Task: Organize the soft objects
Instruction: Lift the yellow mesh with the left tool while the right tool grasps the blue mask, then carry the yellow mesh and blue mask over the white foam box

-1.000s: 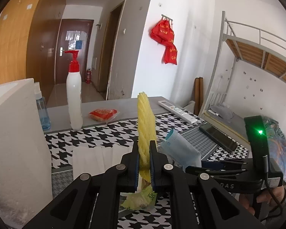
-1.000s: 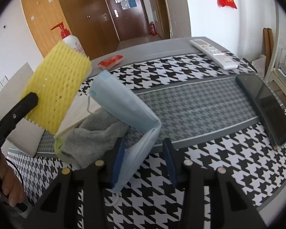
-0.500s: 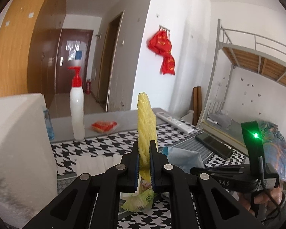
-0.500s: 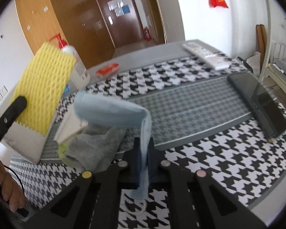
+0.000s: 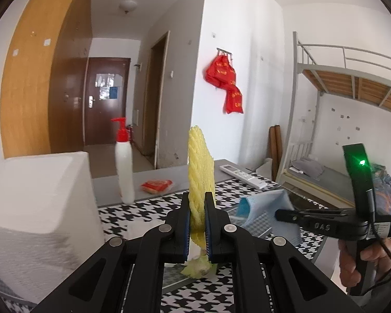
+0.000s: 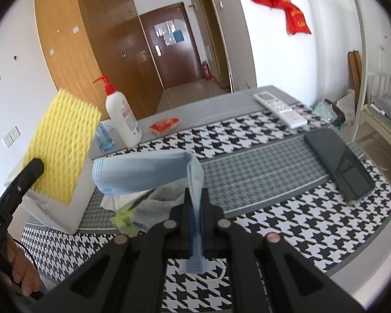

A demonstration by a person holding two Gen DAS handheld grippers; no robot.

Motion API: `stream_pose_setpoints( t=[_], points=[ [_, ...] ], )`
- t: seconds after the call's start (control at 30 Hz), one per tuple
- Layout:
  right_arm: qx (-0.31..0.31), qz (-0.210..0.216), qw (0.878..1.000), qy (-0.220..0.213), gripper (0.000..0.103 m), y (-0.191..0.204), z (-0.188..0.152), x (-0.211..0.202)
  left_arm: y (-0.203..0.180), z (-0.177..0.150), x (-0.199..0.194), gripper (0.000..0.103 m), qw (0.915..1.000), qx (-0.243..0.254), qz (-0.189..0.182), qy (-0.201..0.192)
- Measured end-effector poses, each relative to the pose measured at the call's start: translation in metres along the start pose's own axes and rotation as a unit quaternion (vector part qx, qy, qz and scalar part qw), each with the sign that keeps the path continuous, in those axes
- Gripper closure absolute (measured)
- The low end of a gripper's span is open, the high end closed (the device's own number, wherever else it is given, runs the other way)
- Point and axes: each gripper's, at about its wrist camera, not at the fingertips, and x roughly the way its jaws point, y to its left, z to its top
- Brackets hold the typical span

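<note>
My left gripper (image 5: 197,203) is shut on a yellow foam net sleeve (image 5: 199,172), which stands upright above the table; the same sleeve (image 6: 62,146) shows at the left of the right wrist view. My right gripper (image 6: 195,198) is shut on a light blue face mask (image 6: 143,173), lifted off the table with its free end drooping left. The mask (image 5: 266,206) also appears in the left wrist view, right of the sleeve. A grey cloth (image 6: 156,206) and a yellow-green wrapper (image 6: 123,220) lie on the houndstooth table cover (image 6: 286,214) beneath the mask.
A white foam box (image 5: 36,208) stands at the left. A white pump bottle (image 6: 122,117), a small blue bottle (image 6: 104,137), an orange packet (image 6: 164,125), a remote (image 6: 279,108) and a dark phone (image 6: 338,161) sit on the table. A bunk bed (image 5: 338,104) is at the right.
My right gripper closed on the blue mask and raised it off the table. My left gripper rose with the yellow sleeve still held.
</note>
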Motion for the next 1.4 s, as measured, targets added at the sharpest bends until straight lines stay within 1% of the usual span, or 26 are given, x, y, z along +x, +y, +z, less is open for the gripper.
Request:
stream_pose_setpoints(
  t=[0.27,0.43,0.67,0.83,1.1,1.2,1.4],
  points=[
    [-0.001,0.003,1.0,-0.016,0.097,0.006,0.005,-0.015,0.005,0.005,-0.014,0.093,0.9996,0.01,0.025,-0.008],
    [-0.004,0.007,1.0,-0.028,0.097,0.009,0.009,-0.022,0.006,0.008,-0.014,0.093,0.9993,0.016,0.033,-0.006],
    [-0.018,0.011,0.999,-0.045,0.097,0.018,0.015,-0.031,0.005,0.019,-0.019,0.093,0.9988,0.026,0.037,-0.018],
    [-0.033,0.018,0.997,-0.063,0.097,0.028,0.02,-0.04,0.008,0.024,-0.024,0.094,0.9984,0.023,0.048,-0.022],
    [-0.059,0.026,0.993,-0.095,0.097,0.048,0.029,-0.051,0.02,0.033,-0.031,0.093,0.9976,0.012,0.068,-0.011],
    [-0.069,0.028,0.992,-0.1,0.097,0.055,0.031,-0.053,0.024,0.035,-0.034,0.093,0.9968,0.013,0.077,-0.015],
    [-0.079,0.035,0.99,-0.107,0.097,0.066,0.035,-0.054,0.031,0.04,-0.04,0.093,0.9964,0.01,0.082,-0.02]
  ],
)
